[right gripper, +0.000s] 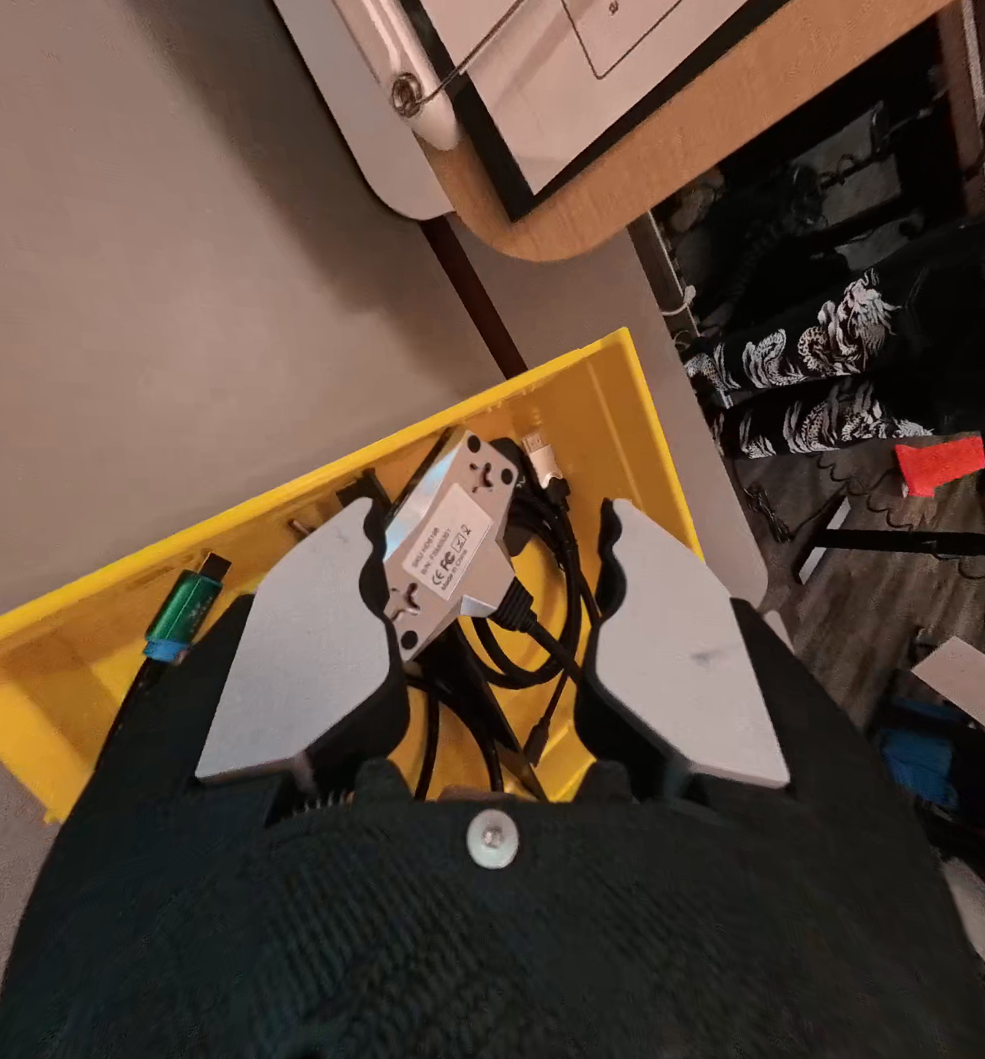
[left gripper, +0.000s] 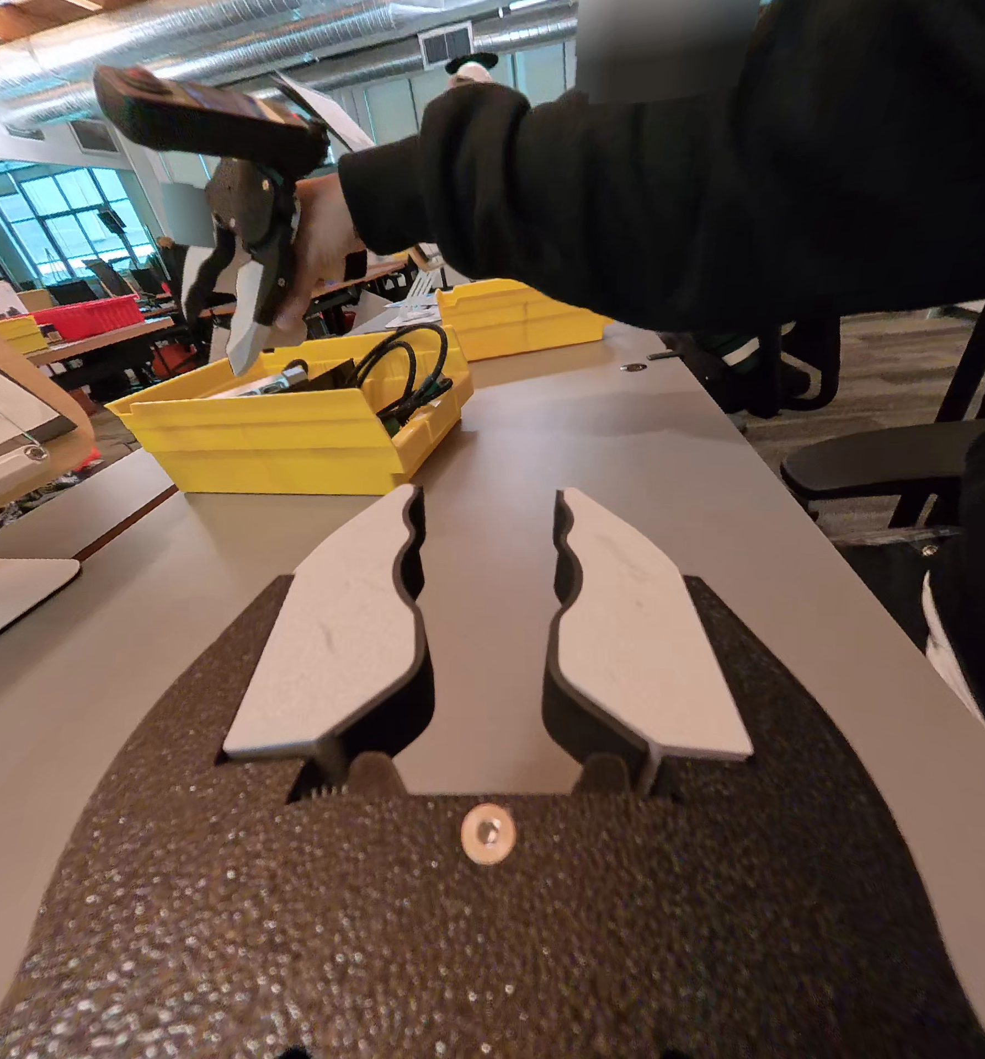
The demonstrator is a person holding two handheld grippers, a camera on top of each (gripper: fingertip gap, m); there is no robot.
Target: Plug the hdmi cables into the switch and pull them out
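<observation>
A silver HDMI switch (right gripper: 450, 550) is lying label-side up among coiled black cables (right gripper: 541, 624) inside a yellow bin (right gripper: 604, 401) at centre frame, with a green-tipped plug (right gripper: 183, 607) resting at the bin's left. The right tongs (right gripper: 493, 550) are hanging spread apart directly above the switch, gripping nothing. In the left wrist view, the left tongs (left gripper: 487, 550) are sitting released and empty over the grey table (left gripper: 593, 435) at lower centre, the bin (left gripper: 283, 435) just beyond them, under a black sleeve (left gripper: 622, 189).
</observation>
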